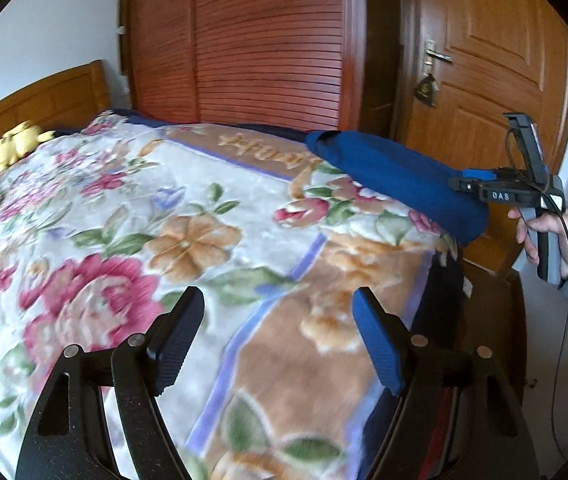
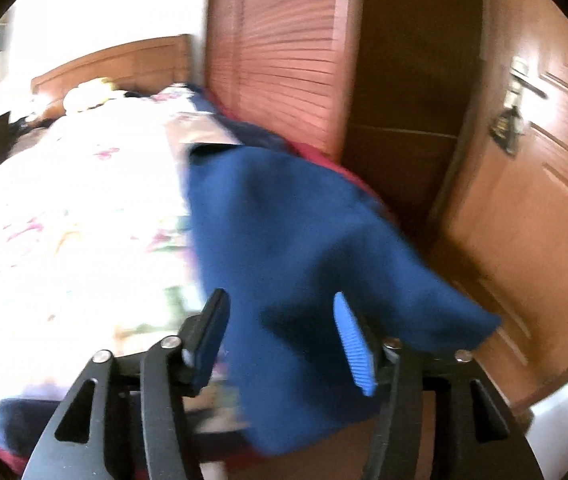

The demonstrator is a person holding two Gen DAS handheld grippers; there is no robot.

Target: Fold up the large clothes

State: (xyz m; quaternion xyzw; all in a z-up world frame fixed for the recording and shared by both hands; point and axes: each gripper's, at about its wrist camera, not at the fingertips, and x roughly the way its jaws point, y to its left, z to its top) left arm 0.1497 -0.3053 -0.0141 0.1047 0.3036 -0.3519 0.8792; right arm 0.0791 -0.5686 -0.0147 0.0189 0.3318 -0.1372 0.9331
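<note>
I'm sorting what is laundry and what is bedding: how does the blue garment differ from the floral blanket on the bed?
The plain dark blue fabric garment is one solid colour; the plush floral blanket is printed with pink and orange flowers. The garment is small and bunched along the bed's right edge, partly overhanging it; the blanket is spread flat over the whole bed. The garment lies on top; the blanket is beneath it. Both are soft fabric.

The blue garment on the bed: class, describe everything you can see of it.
The blue garment is a plain deep-blue piece of soft, thick-looking cloth, bunched into a long roll-like heap. It lies along the far right edge of the floral blanket, one end overhanging the bed corner. In the right wrist view it drapes between the spread jaws of the right gripper, whose pads do not press it. No sleeves or collar can be made out.
</note>
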